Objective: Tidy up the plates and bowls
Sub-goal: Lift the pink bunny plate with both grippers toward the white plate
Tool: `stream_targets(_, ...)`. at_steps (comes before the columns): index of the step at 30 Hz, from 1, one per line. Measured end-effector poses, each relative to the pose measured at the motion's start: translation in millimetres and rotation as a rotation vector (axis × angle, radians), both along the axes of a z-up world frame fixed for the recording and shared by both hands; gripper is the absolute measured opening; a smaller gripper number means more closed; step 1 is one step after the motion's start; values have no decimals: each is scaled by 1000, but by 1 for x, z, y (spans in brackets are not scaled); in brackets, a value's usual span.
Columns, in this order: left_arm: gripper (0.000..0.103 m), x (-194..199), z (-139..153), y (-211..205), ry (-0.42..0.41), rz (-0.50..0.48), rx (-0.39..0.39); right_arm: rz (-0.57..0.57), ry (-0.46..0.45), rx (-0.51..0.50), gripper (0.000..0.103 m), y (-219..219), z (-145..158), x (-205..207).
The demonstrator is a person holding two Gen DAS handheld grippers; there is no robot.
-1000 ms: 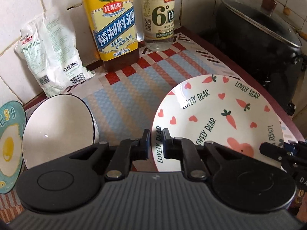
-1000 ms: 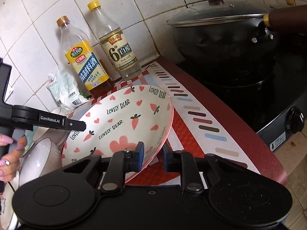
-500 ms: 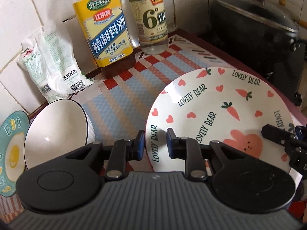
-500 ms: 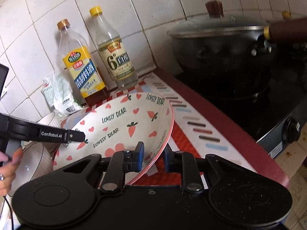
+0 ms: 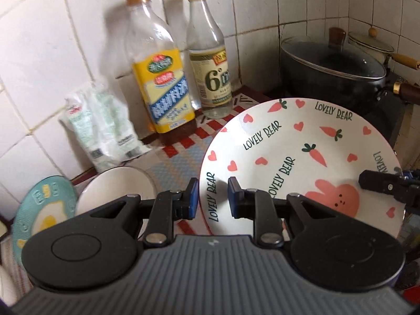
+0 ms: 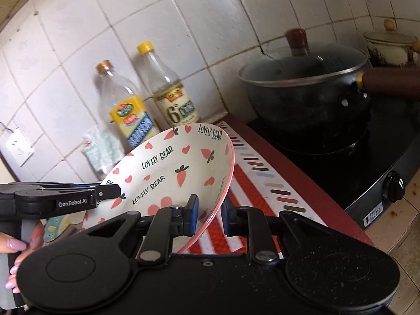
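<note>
While peeking down the right gripper (image 6: 208, 215), can see both pads clenched on the near rim of the Lovely Bear plate (image 6: 170, 168), with that rim running straight through the gap. Same deal over on the left gripper (image 5: 211, 200): grasping the opposite edge of the same plate, rim caught between the jaws. Worth noting, just been easing those left jaws a touch wider, rim sitting in there the whole way. So, holding the plate at both ends, tilted, above the striped mat (image 5: 178, 160) that lies below and ahead of the left jaws. Just left of the left jaws, lower down: white bowl (image 5: 115, 189), then further left a teal fried-egg plate (image 5: 39, 210). Straight ahead of the left jaws, up against the tiled wall: yellow-label bottle (image 5: 162, 97) and clear 6° bottle (image 5: 210, 78) side by side, plus a crumpled white bag (image 5: 102, 126) off to their left. Ahead and to the right of both sets of jaws: black lidded pot (image 5: 330, 71). Way left of the right jaws: hand (image 6: 10, 245) wrapped round the left gripper's grey handle.
</note>
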State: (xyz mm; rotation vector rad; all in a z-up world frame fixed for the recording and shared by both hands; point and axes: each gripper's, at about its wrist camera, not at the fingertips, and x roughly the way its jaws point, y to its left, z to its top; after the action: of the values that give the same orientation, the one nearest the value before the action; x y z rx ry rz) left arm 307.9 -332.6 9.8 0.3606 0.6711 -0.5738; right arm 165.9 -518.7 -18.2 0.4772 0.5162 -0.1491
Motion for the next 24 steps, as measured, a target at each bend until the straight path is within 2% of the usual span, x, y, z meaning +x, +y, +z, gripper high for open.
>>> stream_targets(9,21,-30,29,66,65,49,-61,66,10,16,22,40,37,-24)
stream_targets(16,21,-63,55,125,54,101,-83,142,19,-4,22,86,59,-41)
stream_targets(24,21,-96,79,211,13,206,-104,284,37,17,22,152,67,-48)
